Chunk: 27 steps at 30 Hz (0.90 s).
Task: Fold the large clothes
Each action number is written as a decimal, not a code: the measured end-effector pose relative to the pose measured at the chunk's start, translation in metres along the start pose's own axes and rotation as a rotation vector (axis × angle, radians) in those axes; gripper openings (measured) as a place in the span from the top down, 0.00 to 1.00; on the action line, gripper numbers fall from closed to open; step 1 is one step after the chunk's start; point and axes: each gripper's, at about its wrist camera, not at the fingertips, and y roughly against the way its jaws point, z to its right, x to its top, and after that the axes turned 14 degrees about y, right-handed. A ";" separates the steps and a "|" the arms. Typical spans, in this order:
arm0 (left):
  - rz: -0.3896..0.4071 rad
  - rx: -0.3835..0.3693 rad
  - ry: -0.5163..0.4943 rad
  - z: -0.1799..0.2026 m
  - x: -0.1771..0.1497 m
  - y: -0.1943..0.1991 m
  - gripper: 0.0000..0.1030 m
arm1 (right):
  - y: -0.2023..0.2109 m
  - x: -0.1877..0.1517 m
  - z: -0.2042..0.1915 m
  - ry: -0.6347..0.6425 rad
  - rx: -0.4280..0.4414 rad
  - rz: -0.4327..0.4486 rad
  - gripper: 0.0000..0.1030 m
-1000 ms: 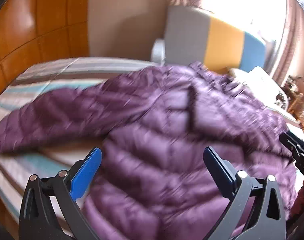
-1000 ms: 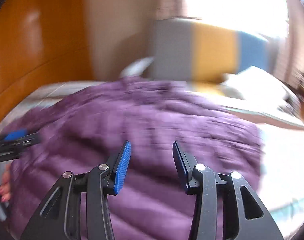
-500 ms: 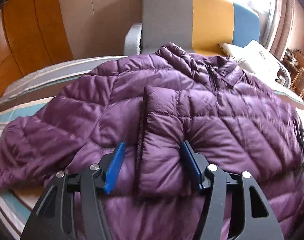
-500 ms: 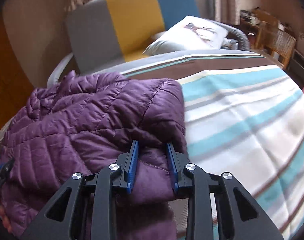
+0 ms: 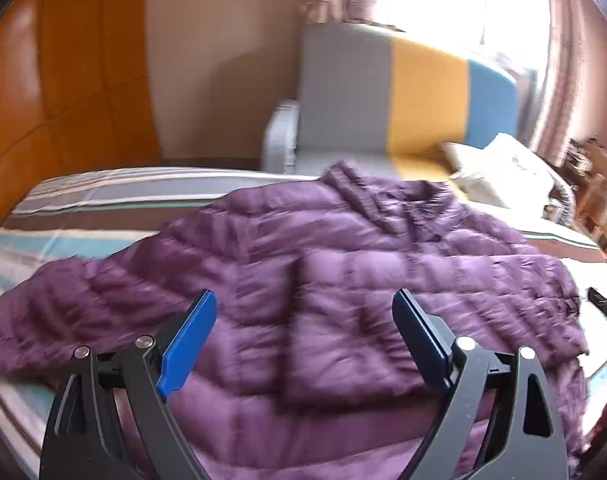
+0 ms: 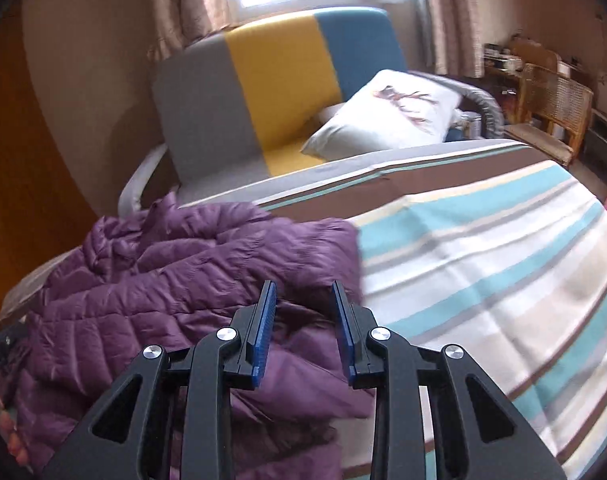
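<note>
- Left gripper [image 5: 305,336] hangs over the purple jacket [image 5: 343,280], its jaws opening wide with no cloth pinched between the blue pads [image 5: 189,340].
- Right gripper [image 6: 304,328] has its jaws drawn narrow around a fold at the jacket's edge; whether the pads actually squeeze the cloth I cannot tell.
- Jacket lies spread on the striped bed [image 6: 483,260], one sleeve folded across its front.
- Beyond the bed stands an armchair [image 6: 263,92] with a pillow [image 6: 391,116].

Each tool [image 5: 305,336] has black triangular-cutout arms, silver screws, blue pads.
</note>
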 end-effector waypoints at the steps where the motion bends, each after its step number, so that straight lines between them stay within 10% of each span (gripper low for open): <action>1: -0.024 -0.013 -0.021 0.009 0.001 -0.008 0.14 | -0.007 0.002 -0.005 0.007 0.018 -0.018 0.72; 6: -0.125 0.027 -0.102 0.029 -0.009 -0.051 0.28 | -0.041 -0.002 -0.019 0.041 -0.002 -0.094 0.72; 16: -0.166 0.023 -0.084 0.021 -0.024 -0.073 0.18 | -0.054 -0.010 -0.014 0.024 0.007 -0.111 0.72; 19: -0.171 -0.013 -0.053 0.014 -0.022 -0.067 0.02 | -0.028 -0.011 -0.015 0.027 -0.004 -0.066 0.72; 27: -0.134 -0.032 0.063 -0.019 -0.021 -0.036 0.02 | -0.008 -0.036 -0.035 0.092 0.007 -0.095 0.72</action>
